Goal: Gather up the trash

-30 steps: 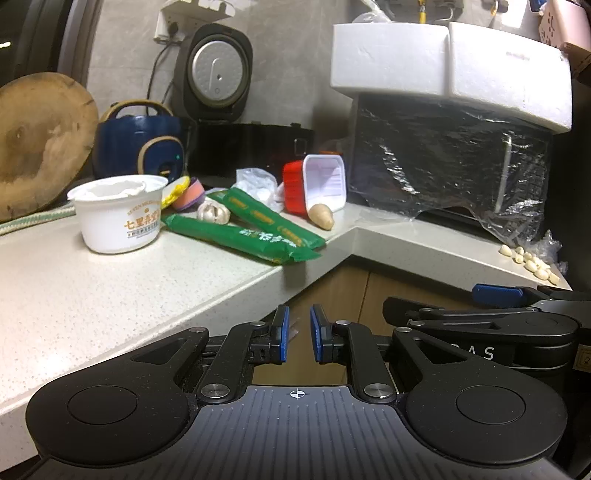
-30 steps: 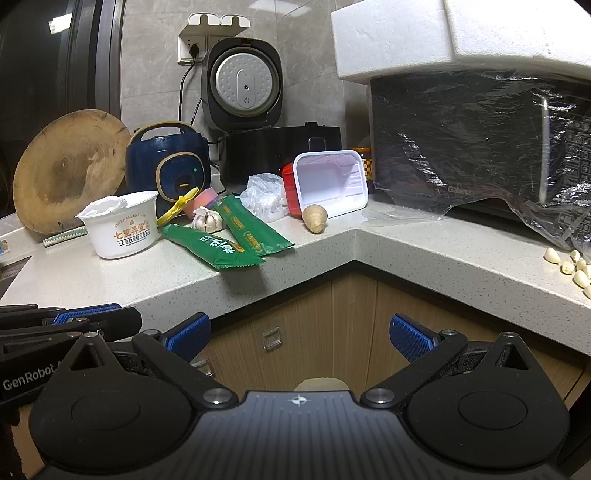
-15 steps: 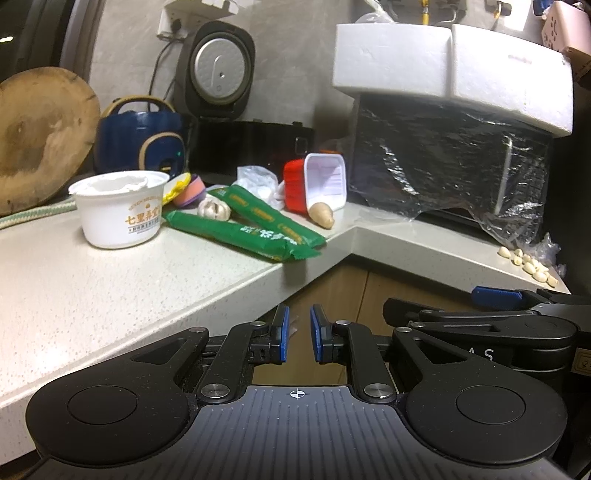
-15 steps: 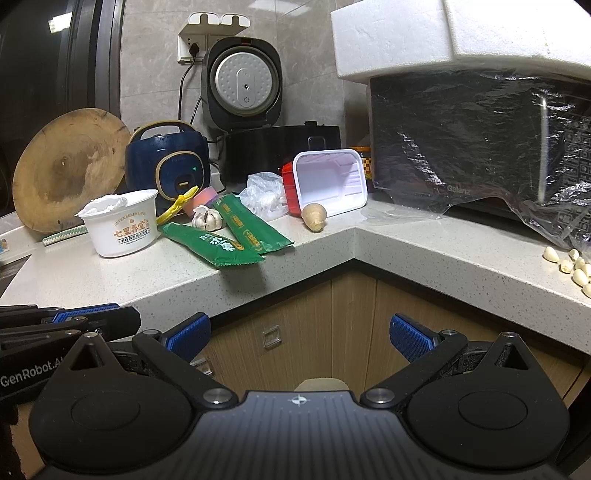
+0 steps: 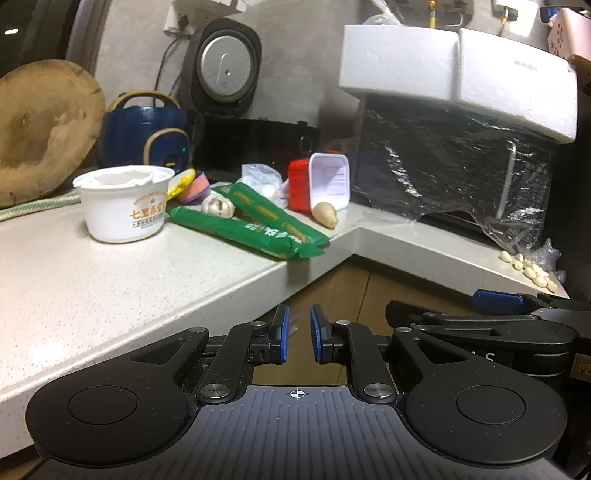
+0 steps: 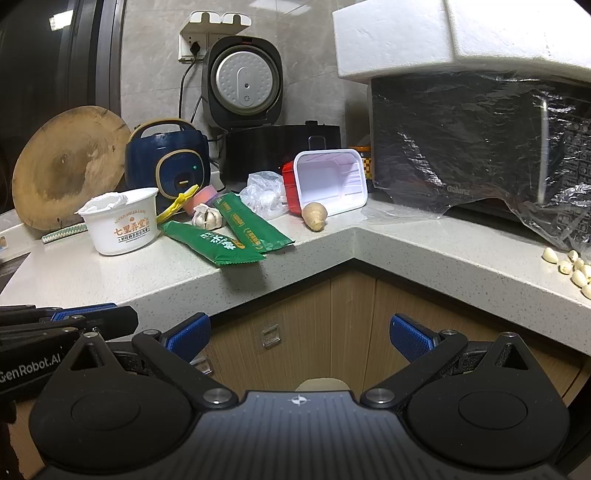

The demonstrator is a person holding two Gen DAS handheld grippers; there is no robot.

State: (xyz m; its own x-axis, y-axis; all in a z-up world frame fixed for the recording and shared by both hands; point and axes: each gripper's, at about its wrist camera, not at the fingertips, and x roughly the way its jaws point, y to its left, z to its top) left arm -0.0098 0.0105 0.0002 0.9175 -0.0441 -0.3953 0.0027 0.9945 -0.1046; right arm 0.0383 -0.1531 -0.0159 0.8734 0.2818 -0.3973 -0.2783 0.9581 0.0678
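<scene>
Trash lies on the corner worktop (image 6: pixel 424 254): a white cup (image 6: pixel 120 221) (image 5: pixel 123 203), two green wrappers (image 6: pixel 212 242) (image 6: pixel 255 227) (image 5: pixel 240 230), a crumpled clear bag (image 6: pixel 264 197) and a red-and-white tray (image 6: pixel 330 182) (image 5: pixel 323 186) on its side. My left gripper (image 5: pixel 297 334) is nearly shut with a narrow gap, empty, below the counter edge. My right gripper (image 6: pixel 299 338) is open and empty, in front of the cabinet, well short of the trash.
A garlic bulb (image 6: pixel 207 218), a ginger piece (image 6: pixel 314 216) and garlic cloves (image 6: pixel 570 264) lie on the worktop. A wooden board (image 6: pixel 66 170), blue cooker (image 6: pixel 166 162), black rice cooker (image 6: pixel 280 147) and plastic-wrapped microwave (image 6: pixel 480 147) with foam box (image 6: pixel 443 33) stand behind.
The left gripper has drifted slightly forward and left along the counter. The right gripper has barely moved. Neither jaw opening has changed.
</scene>
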